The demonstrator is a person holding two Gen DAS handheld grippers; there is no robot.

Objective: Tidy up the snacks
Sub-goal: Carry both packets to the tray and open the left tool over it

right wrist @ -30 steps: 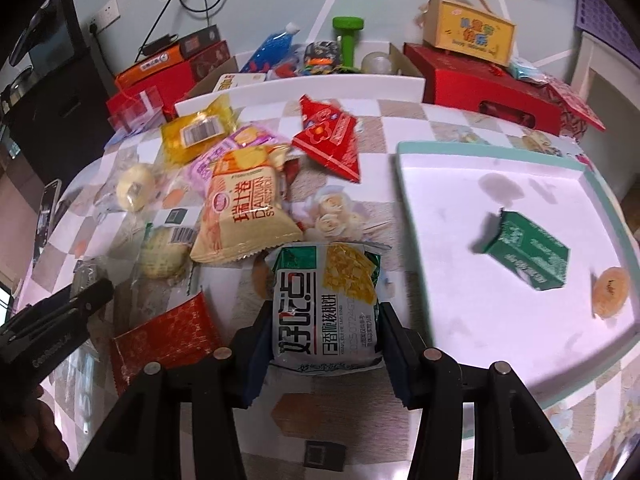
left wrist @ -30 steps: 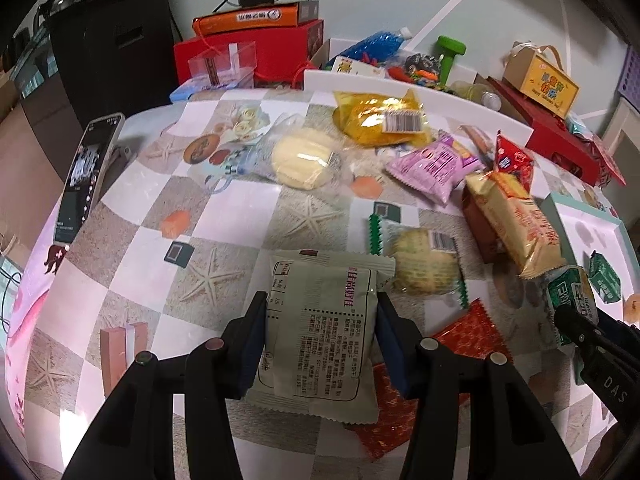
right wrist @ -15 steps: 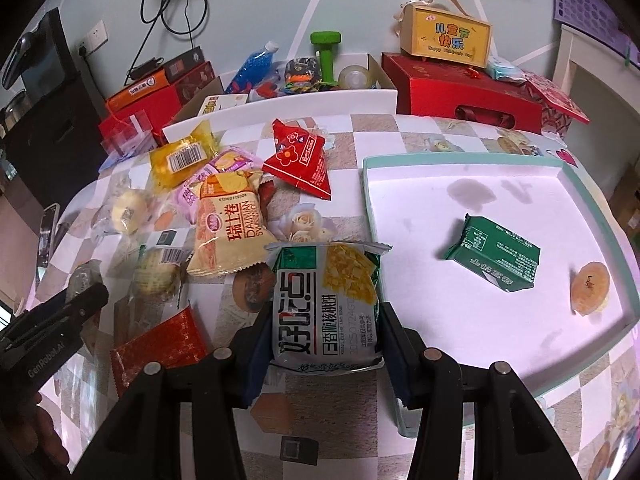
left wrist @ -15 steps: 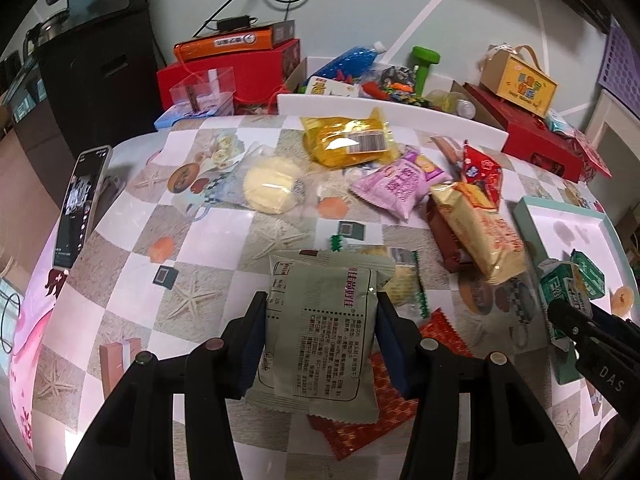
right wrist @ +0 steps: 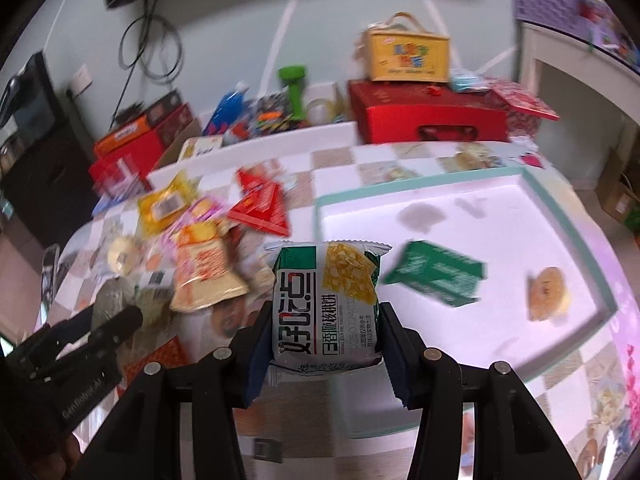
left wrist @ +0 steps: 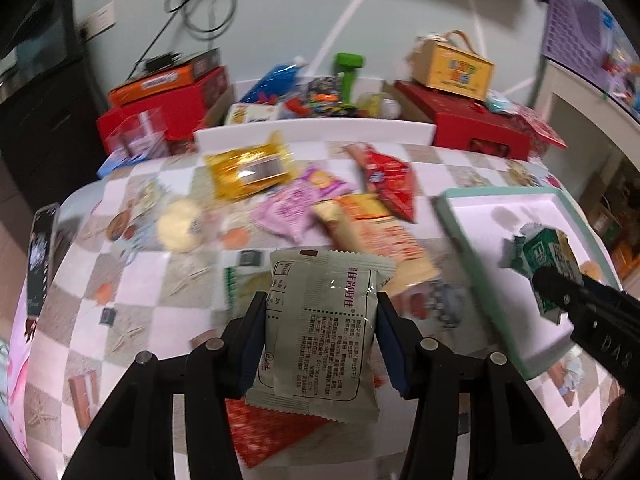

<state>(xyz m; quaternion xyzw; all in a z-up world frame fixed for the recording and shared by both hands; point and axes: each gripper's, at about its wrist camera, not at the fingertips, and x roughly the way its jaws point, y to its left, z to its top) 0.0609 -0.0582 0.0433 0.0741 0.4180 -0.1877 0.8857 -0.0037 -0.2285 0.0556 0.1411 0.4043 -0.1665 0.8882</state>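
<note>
Both my hands have lifted and swung right since a sec ago; the checkered tablecloth sits lower and further off in both views now, blurred w/ motion; the loose pile of snacks has slid to the left of frame.

My left gripper is clamped on the pale grey-green snack packet, back side w/ printed text facing the cam; pads press both long edges, same grip as before, no slip I can see. My right gripper is clamped on the green-and-white walnut-crisp packet, front up; jaws not widened either.

What's changed most: the teal-rimmed white tray now fills the right half of the right wrist view, and my packet's far end hangs over the tray's near-left corner; before, it was over cloth, left of the rim. In the left wrist view the tray has come in from the far right edge to mid-right, and the right gripper shows there over it.

Already in the tray: a dark green packet and a round golden pastry, well apart.

Meaning, I judge: pick-up's done for both, this is the carry phase; right packet's nearly at drop spot, left one has further to go; red foil packet + rest remain on the table.
</note>
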